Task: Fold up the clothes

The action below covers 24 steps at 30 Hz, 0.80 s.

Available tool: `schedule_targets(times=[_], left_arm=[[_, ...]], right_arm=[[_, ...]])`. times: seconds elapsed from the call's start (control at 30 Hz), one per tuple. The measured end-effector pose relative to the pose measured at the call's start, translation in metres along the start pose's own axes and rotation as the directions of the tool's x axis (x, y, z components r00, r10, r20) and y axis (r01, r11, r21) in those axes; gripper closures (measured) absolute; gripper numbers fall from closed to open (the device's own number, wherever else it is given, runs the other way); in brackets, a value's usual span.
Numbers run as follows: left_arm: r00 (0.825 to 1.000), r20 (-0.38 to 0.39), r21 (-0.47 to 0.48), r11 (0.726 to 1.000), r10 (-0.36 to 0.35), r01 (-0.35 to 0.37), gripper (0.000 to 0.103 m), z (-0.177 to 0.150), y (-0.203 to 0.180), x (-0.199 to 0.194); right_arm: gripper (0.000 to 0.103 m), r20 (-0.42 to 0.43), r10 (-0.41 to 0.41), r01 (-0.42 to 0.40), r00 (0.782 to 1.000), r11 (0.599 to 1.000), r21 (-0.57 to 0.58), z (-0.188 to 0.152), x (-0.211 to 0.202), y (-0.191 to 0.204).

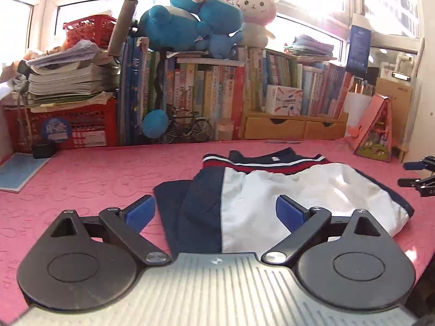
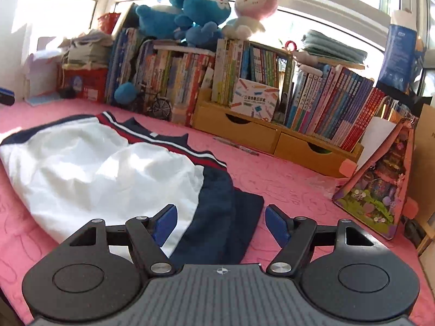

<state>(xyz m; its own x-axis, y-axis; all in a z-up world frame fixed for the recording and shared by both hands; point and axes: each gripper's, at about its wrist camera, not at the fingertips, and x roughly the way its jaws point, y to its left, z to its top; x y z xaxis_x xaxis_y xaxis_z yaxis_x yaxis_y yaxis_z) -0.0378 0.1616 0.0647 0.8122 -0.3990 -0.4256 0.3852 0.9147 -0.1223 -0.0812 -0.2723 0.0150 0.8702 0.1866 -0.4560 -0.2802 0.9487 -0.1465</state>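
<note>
Jaws of our left gripper and right gripper stand apart, empty, above the folded navy-and-white cloth garment on the pink embossed mat.

Left wrist view: low over the pink desk, looking along its own claw toward the bookshelf at frame top. The folded garment lies close, centre to right. Right wrist view: similarly low and near, garment at left, bookshelf running upper centre to right. Both share garment, desk, bookshelf and plush toys
</note>
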Motion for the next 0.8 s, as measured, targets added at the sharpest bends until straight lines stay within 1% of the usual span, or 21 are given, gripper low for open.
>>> schedule_targets(times=[0.03, 0.07, 0.1, 0.2, 0.23, 0.27, 0.3, 0.33, 0.37, 0.4, 0.43, 0.47, 0.57, 0.67, 0.73, 0.77, 0.8], left_arm=[[1.000, -0.012, 0.005, 1.000, -0.015, 0.015, 0.004, 0.001, -0.010, 0.019], [1.000, -0.023, 0.016, 1.000, -0.005, 0.005, 0.004, 0.002, -0.018, 0.037], [0.999, -0.034, 0.027, 0.999, 0.021, -0.020, 0.005, 0.004, -0.027, 0.059], [0.996, -0.054, -0.007, 0.998, 0.069, -0.069, 0.005, 0.006, -0.033, 0.102], [0.992, -0.076, -0.007, 0.995, 0.103, -0.104, 0.006, 0.003, -0.031, 0.112], [0.985, -0.100, -0.001, 0.990, 0.141, -0.142, 0.007, 0.000, -0.029, 0.122], [0.972, -0.130, 0.031, 0.981, 0.196, -0.193, 0.008, -0.007, -0.026, 0.129], [0.957, -0.155, 0.064, 0.969, 0.245, -0.238, 0.007, -0.015, -0.024, 0.135], [0.954, -0.158, 0.082, 0.966, 0.254, -0.244, 0.005, -0.025, -0.019, 0.137], [0.958, -0.162, 0.050, 0.972, 0.235, -0.230, 0.004, -0.027, -0.013, 0.135], [0.962, -0.164, 0.017, 0.976, 0.217, -0.217, 0.004, -0.030, -0.006, 0.133], [0.965, -0.167, -0.012, 0.979, 0.200, -0.205, 0.001, -0.032, 0.000, 0.132], [0.963, -0.191, -0.034, 0.979, 0.191, -0.201, 0.000, -0.032, 0.004, 0.132], [0.961, -0.186, -0.013, 0.978, 0.204, -0.210, 0.000, -0.031, 0.001, 0.130], [0.960, -0.167, 0.009, 0.974, 0.224, -0.225, 0.000, -0.028, -0.004, 0.127], [0.961, -0.157, 0.022, 0.973, 0.228, -0.228, 0.000, -0.024, -0.009, 0.124], [0.961, -0.148, 0.035, 0.973, 0.233, -0.230, 0.003, -0.020, -0.014, 0.122]], right_arm=[[0.033, 0.001, 0.030, -0.030, 1.000, 0.999, 0.027, 0.007, 0.013, 0.004], [0.036, 0.000, 0.048, -0.048, 0.999, 0.998, 0.041, 0.016, 0.029, 0.012], [0.039, 0.000, 0.067, -0.067, 0.998, 0.996, 0.055, 0.025, 0.045, 0.021], [0.046, 0.007, 0.119, -0.120, 0.993, 0.990, 0.071, 0.045, 0.088, 0.046], [0.047, -0.005, 0.123, -0.122, 0.992, 0.990, 0.071, 0.046, 0.098, 0.051], [0.050, -0.017, 0.126, -0.125, 0.992, 0.990, 0.070, 0.046, 0.107, 0.055], [0.055, -0.030, 0.129, -0.126, 0.991, 0.989, 0.071, 0.047, 0.117, 0.059], [0.057, -0.056, 0.121, -0.116, 0.991, 0.990, 0.080, 0.042, 0.126, 0.060], [0.062, -0.081, 0.113, -0.105, 0.990, 0.990, 0.089, 0.037, 0.135, 0.060], [0.065, -0.099, 0.106, -0.095, 0.989, 0.990, 0.108, 0.031, 0.140, 0.056], [0.066, -0.116, 0.104, -0.088, 0.988, 0.986, 0.139, 0.023, 0.145, 0.050], [0.067, -0.139, 0.120, -0.092, 0.983, 0.976, 0.198, 0.019, 0.150, 0.042], [0.069, -0.128, 0.123, -0.082, 0.984, 0.954, 0.288, 0.016, 0.150, 0.030], [0.068, -0.131, 0.108, -0.066, 0.985, 0.954, 0.292, 0.016, 0.149, 0.029], [0.065, -0.127, 0.103, -0.065, 0.987, 0.960, 0.274, 0.017, 0.147, 0.032], [0.061, -0.114, 0.091, -0.058, 0.989, 0.964, 0.261, 0.017, 0.140, 0.037], [0.052, -0.102, 0.078, -0.051, 0.992, 0.968, 0.248, 0.018, 0.133, 0.042]])
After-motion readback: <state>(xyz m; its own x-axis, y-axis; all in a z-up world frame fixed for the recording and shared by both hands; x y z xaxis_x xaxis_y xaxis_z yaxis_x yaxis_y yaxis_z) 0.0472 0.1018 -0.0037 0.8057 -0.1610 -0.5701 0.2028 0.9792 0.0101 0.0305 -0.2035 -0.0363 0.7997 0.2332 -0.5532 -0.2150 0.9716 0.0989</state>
